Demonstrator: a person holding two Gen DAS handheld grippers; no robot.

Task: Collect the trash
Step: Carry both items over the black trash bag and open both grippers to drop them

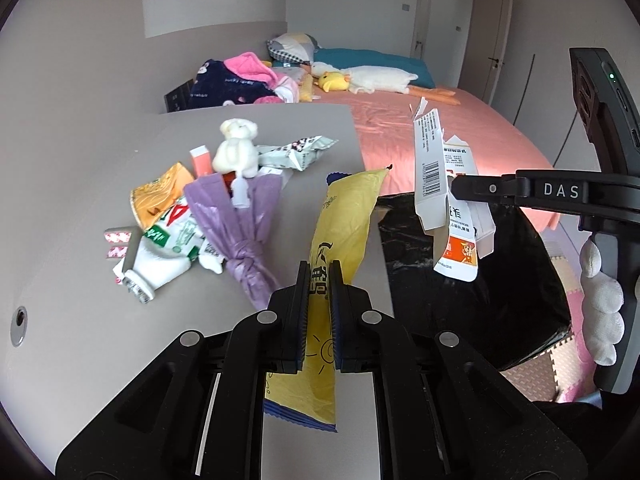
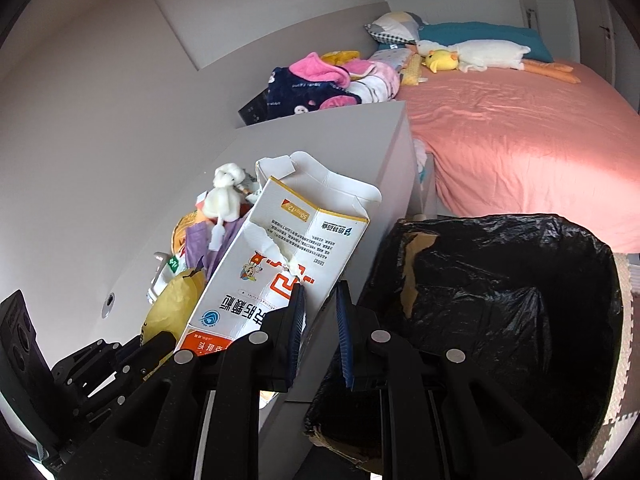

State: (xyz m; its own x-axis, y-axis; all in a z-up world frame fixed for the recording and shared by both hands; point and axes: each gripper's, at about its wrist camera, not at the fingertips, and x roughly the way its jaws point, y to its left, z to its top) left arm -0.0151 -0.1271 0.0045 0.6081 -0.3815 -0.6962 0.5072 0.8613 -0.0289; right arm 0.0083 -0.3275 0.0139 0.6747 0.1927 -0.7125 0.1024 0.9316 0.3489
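left tool [image 1: 320, 276]: clamped on floppy yellow plastic snack wrapper [image 1: 344, 224], featherlight, slippery
right tool [image 2: 320, 296]: pinching torn white cardboard medicine box [image 2: 280, 256], light, crushable edge

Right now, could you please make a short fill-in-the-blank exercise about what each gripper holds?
1. The left gripper holds a ___ wrapper.
2. The right gripper holds a torn ___.
3. The bin has a ___ liner.
4. The bear sits on a ___ bundle.

Missing: yellow; box; black; purple
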